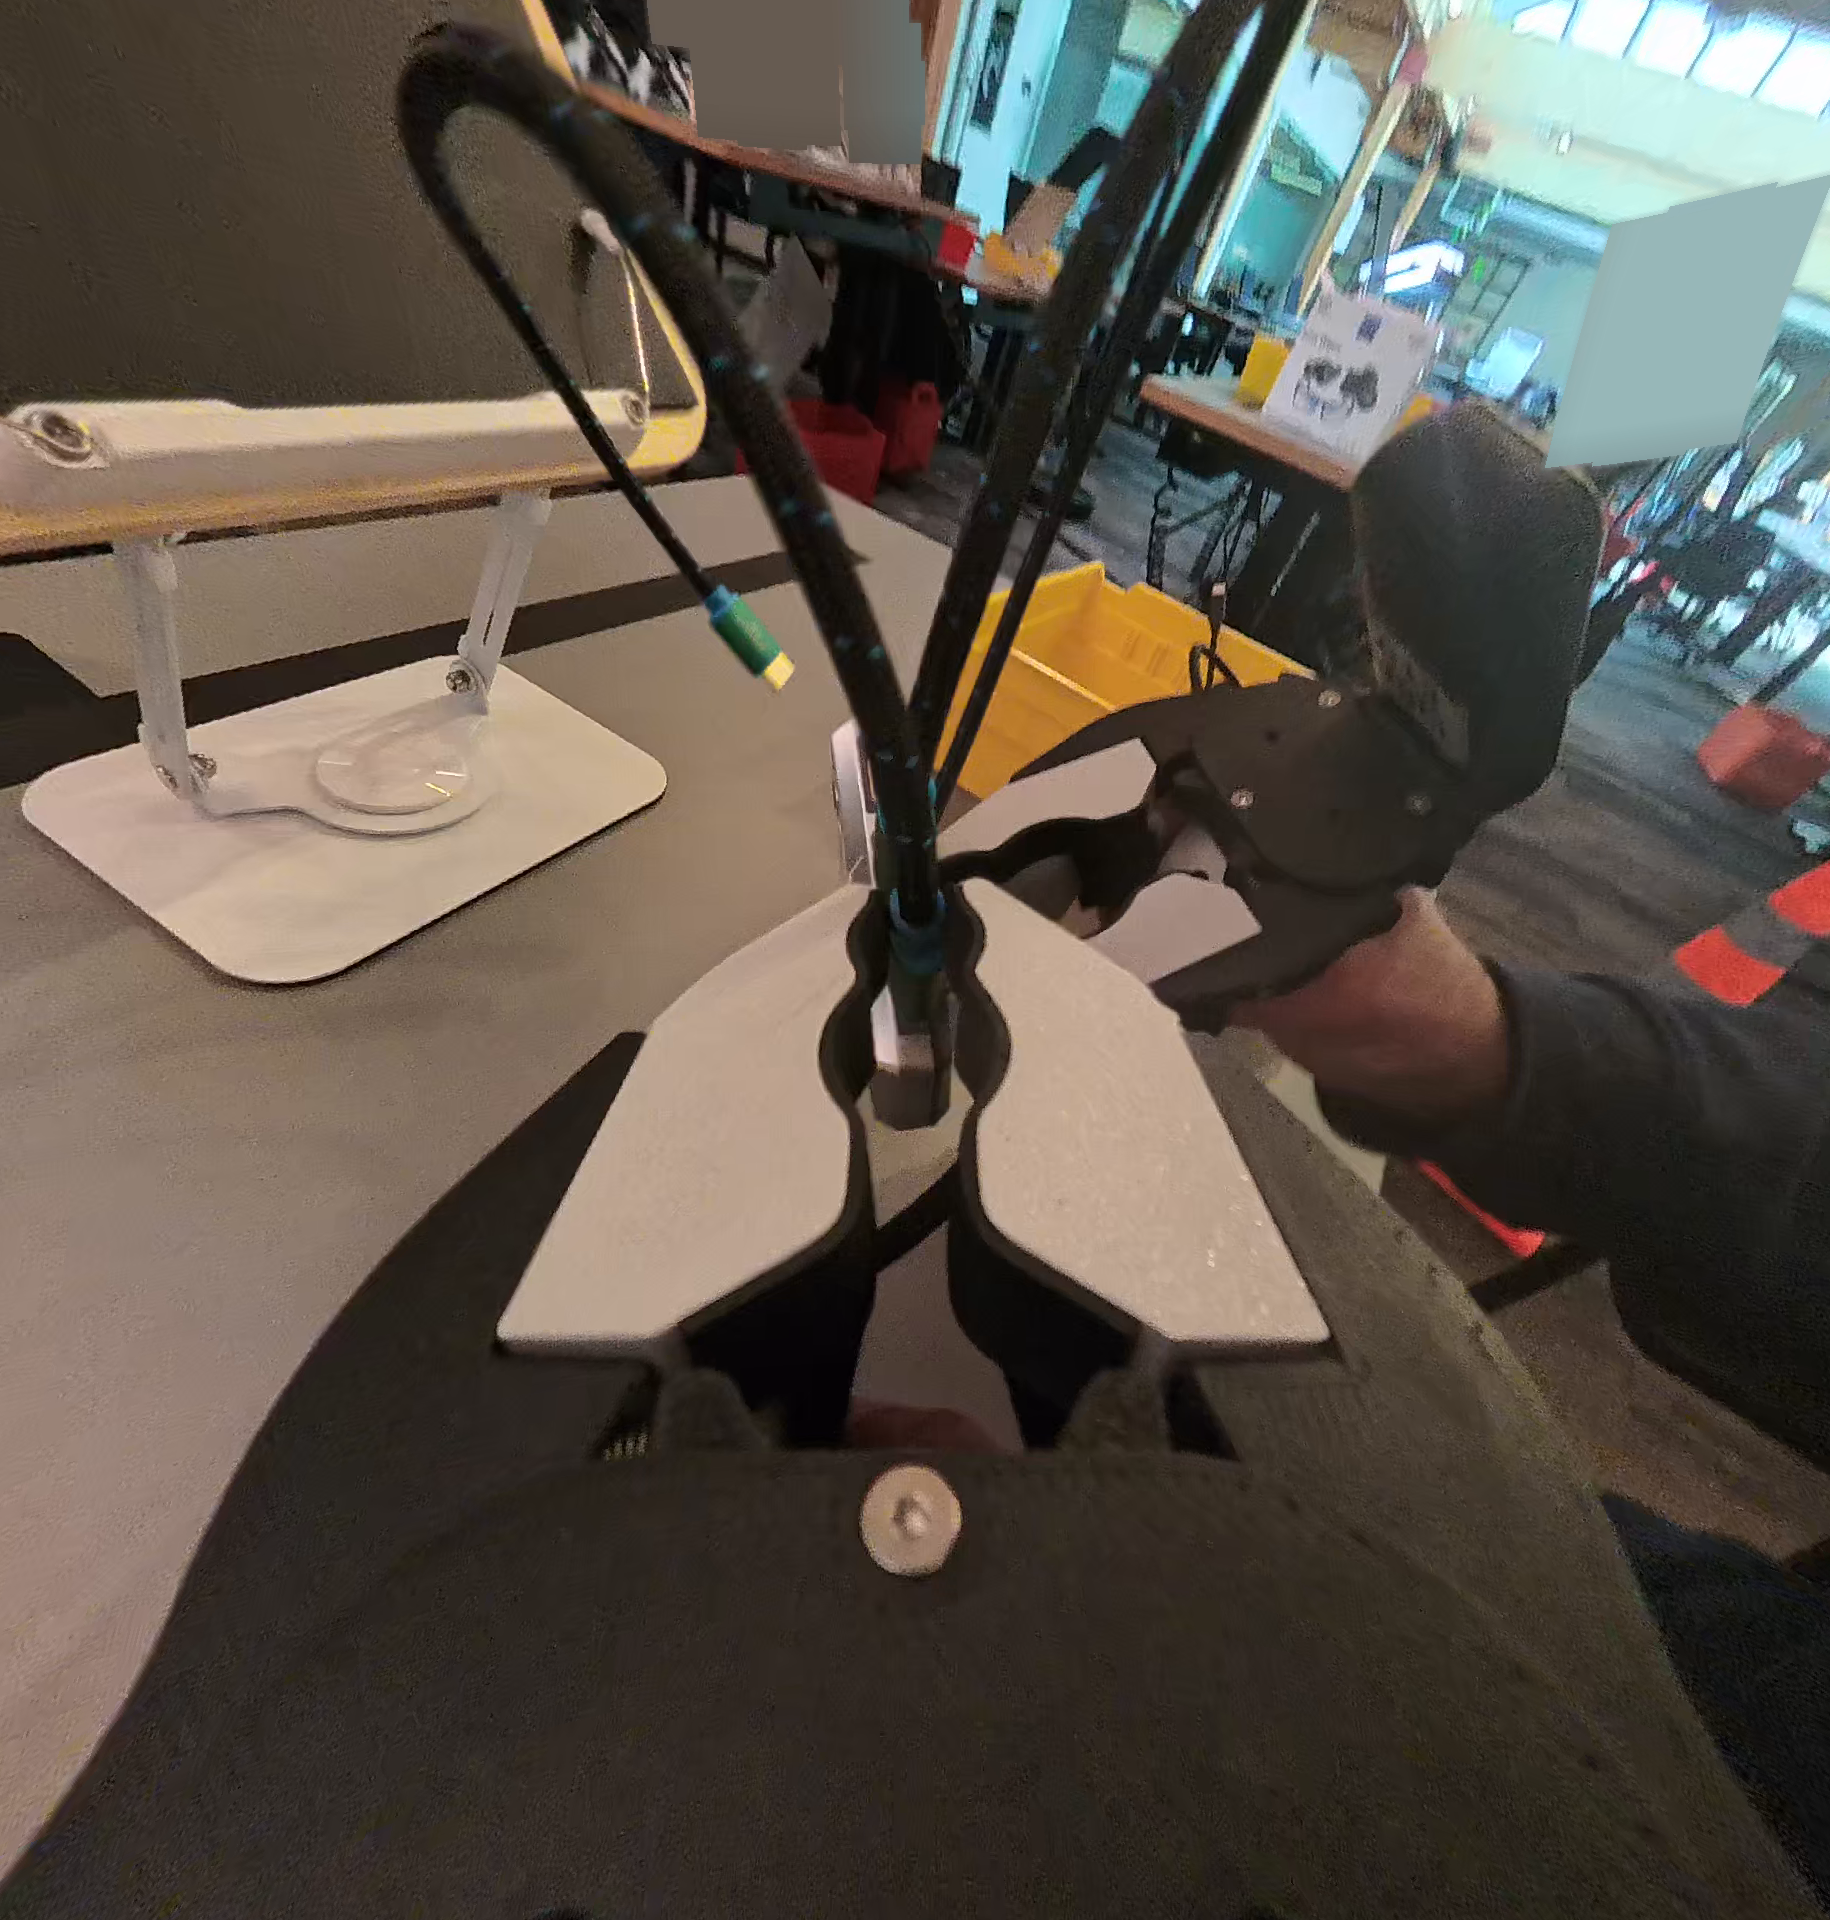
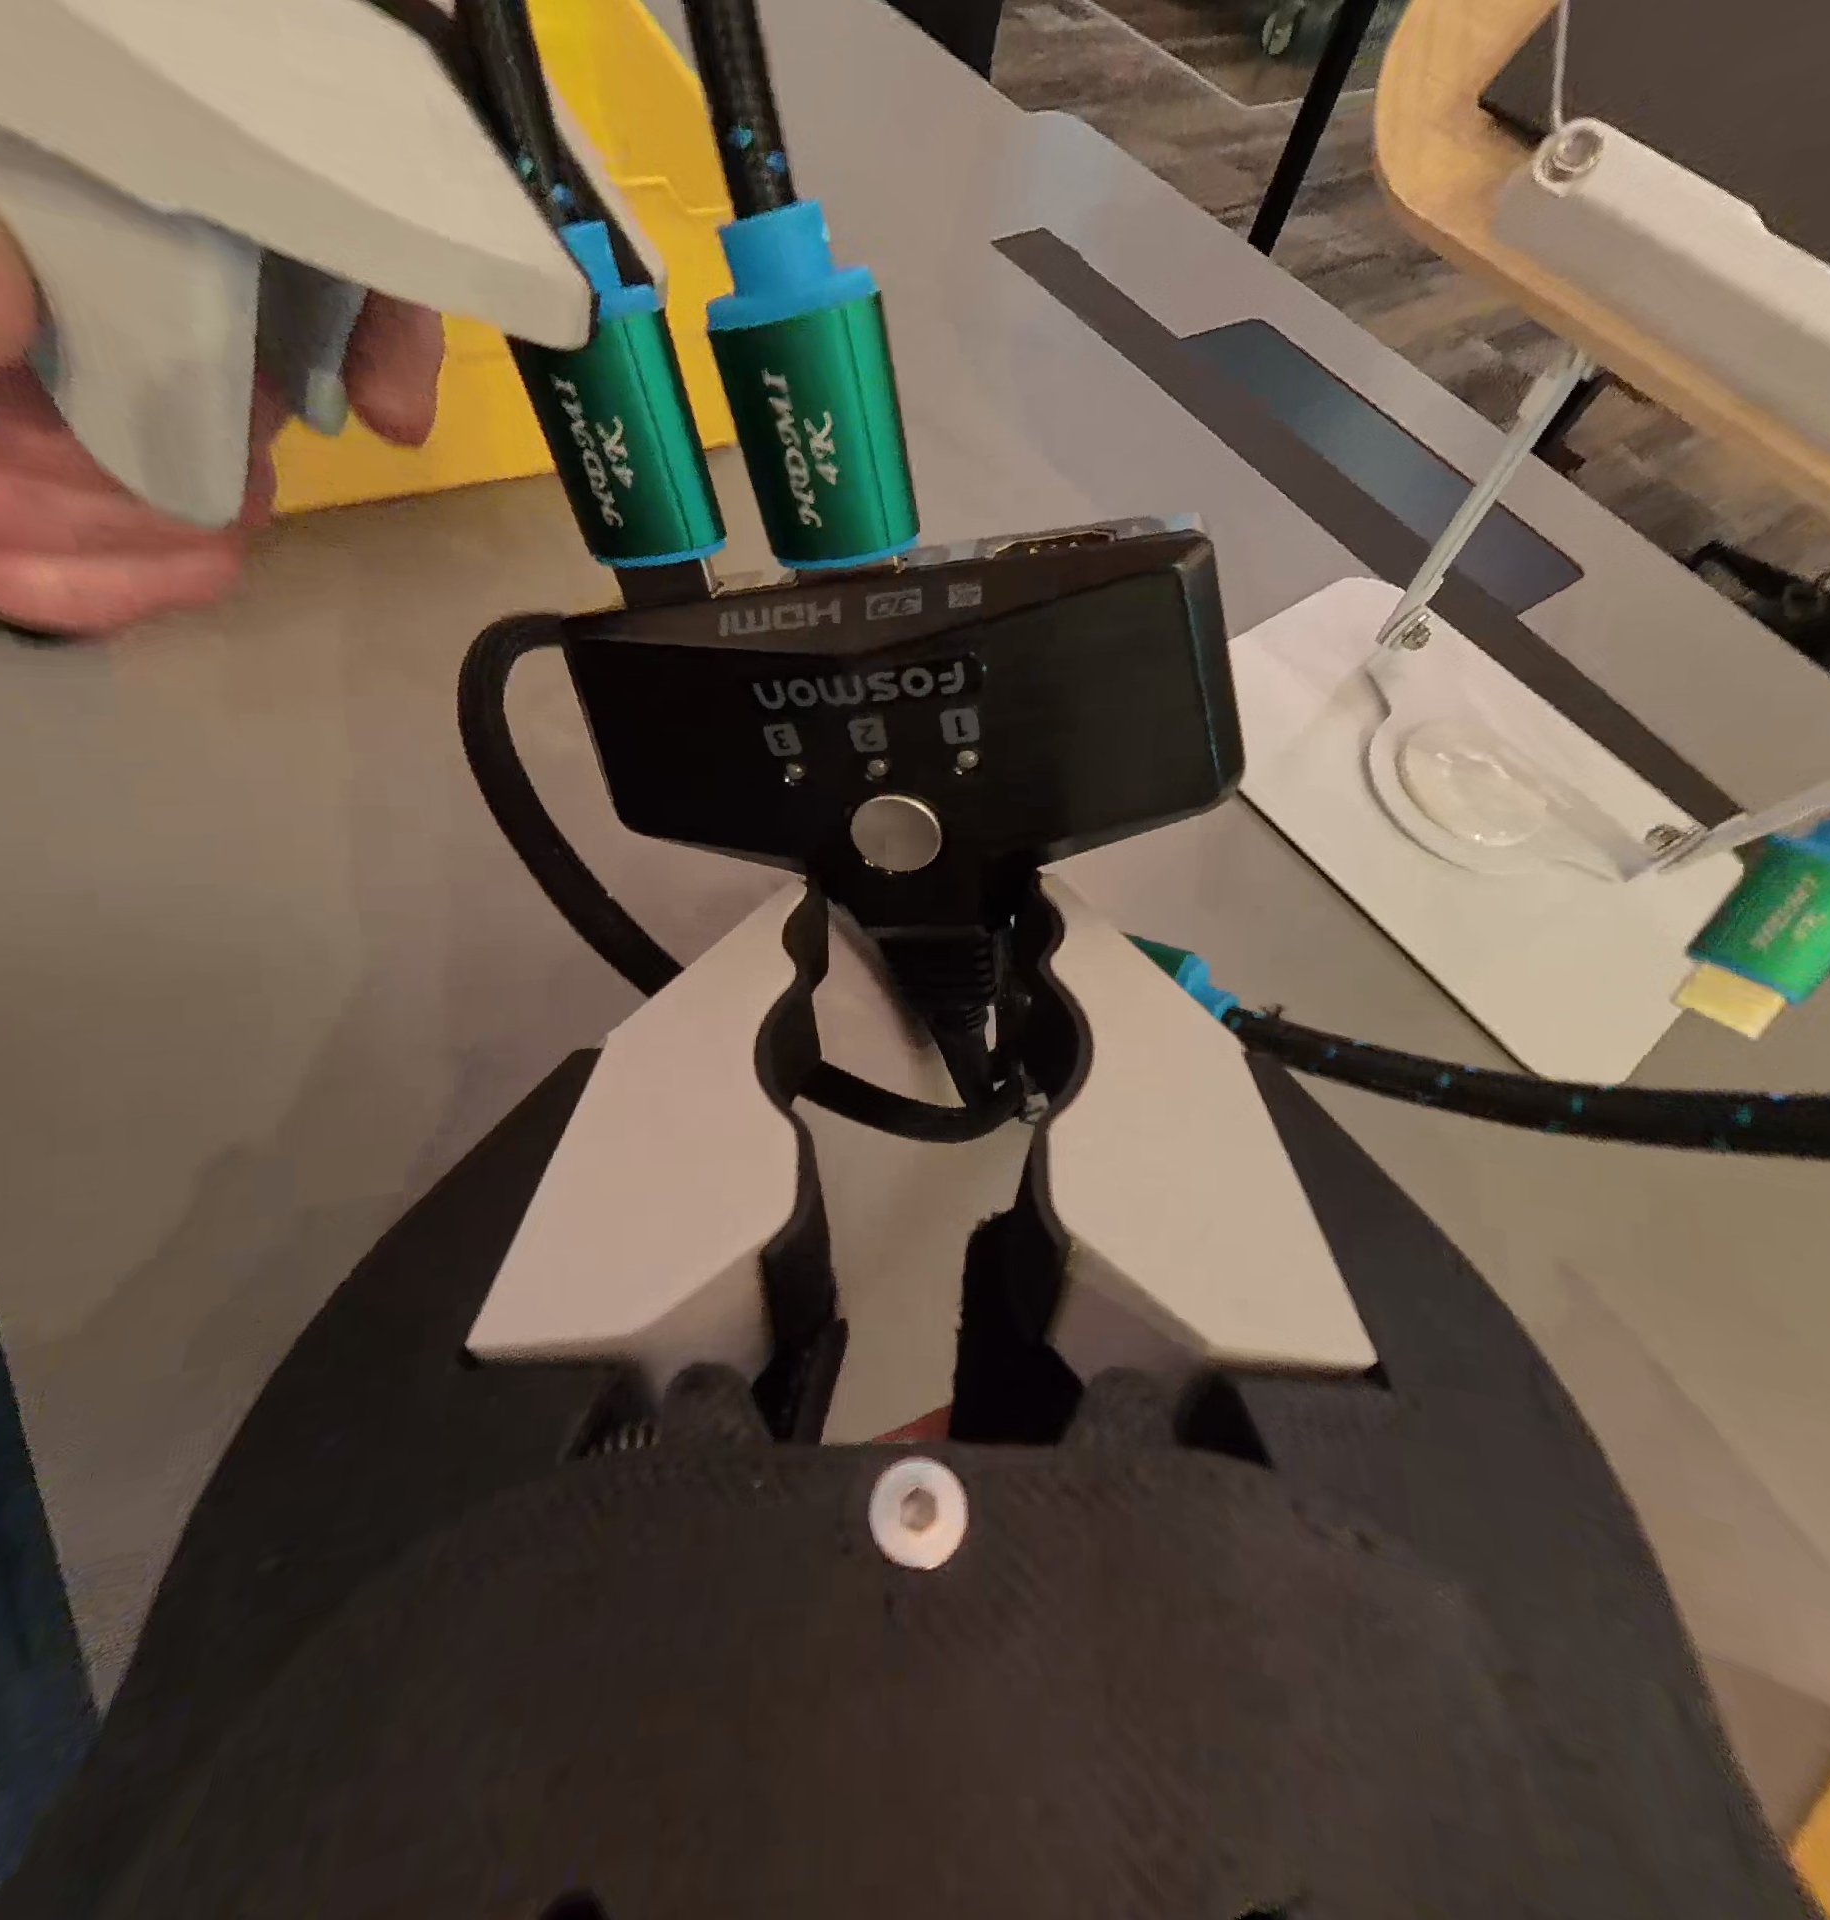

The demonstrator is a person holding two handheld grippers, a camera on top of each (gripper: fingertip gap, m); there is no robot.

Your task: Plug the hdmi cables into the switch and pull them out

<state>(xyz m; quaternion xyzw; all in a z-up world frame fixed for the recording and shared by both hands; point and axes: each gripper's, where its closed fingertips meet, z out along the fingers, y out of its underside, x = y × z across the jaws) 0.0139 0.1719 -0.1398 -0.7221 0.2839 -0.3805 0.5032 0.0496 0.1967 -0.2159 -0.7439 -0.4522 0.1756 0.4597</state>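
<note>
In the left wrist view, at frame centre, my left claw (image 1: 916,997) is closed on a green HDMI plug (image 1: 916,1023), whose braided cable looks stiff. In the right wrist view, my right claw (image 2: 921,935) pinches the black switch (image 2: 906,691) at centre by its narrow tail end. Two plugs sit at its ports; I judge the rigid metal shell the best place to grip.

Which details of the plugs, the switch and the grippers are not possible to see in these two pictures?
- Right wrist view: the left gripper hides part of the leftmost plug, so its grip is unclear.
- Right wrist view: the plug tips are hidden inside the switch, so their depth is unknown.
- Left wrist view: the left gripper's fingers and the plug cover the switch almost fully.
- Right wrist view: the free plug has its cable cut off by the edge.
</note>
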